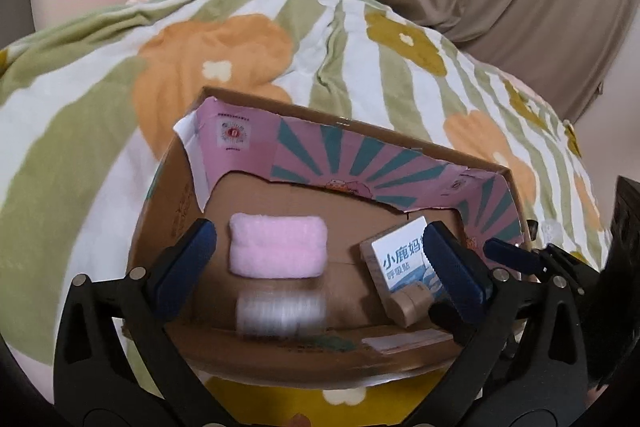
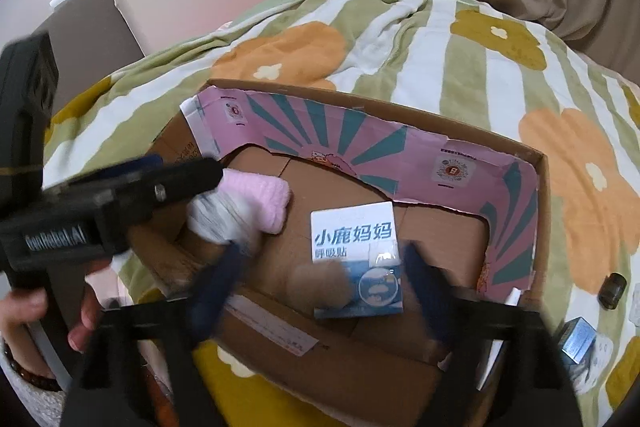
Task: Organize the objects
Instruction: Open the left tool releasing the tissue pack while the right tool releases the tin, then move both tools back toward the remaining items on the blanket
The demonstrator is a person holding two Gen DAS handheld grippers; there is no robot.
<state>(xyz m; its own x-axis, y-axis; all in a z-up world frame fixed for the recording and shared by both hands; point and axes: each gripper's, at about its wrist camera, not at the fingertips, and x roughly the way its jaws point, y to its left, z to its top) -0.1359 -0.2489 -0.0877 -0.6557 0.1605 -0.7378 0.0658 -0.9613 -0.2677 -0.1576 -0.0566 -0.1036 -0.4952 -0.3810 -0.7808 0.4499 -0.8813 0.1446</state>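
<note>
Left wrist view: left hand-held gripper (image 1: 320, 263) over the cardboard box (image 1: 516, 187) on the bed, jaws spread wide, gripping nothing.
Between the jaws: pink folded cloth (image 1: 278, 247) flat on the box floor, a blurred pale thing (image 1: 280, 315) just nearer the camera, apparently let go and dropping in.
Right side of box: white-and-blue packet (image 1: 404, 261) leaning tilted, a small tan object (image 1: 412, 303) against it.
Likely reason: items gathered into one box, soft ones toward the left wall, packet toward the right.
Hard to tell: identity of the pale thing, smeared by motion; near box wall partly hidden by the gripper frame.

Right wrist view: right hand-held gripper (image 2: 324, 277) low over the same cardboard box (image 2: 544, 211), jaws apart and blurred, clamping nothing.
Under it: white-and-blue packet (image 2: 356, 259) on the box floor, blurred tan object (image 2: 320, 283) in front of it, touching or falling not clear.
Left side: left hand-held gripper (image 2: 188, 167) reaching across above the pink folded cloth (image 2: 264, 199) and the pale thing (image 2: 224, 219).
Outside the box: dark small jar (image 2: 612, 289) and blue little carton (image 2: 578, 341) on the blanket (image 2: 440, 39) near the bed's right edge, seemingly not yet collected.
Cut off: person's hand (image 2: 44, 315) at the lower left rim.
</note>
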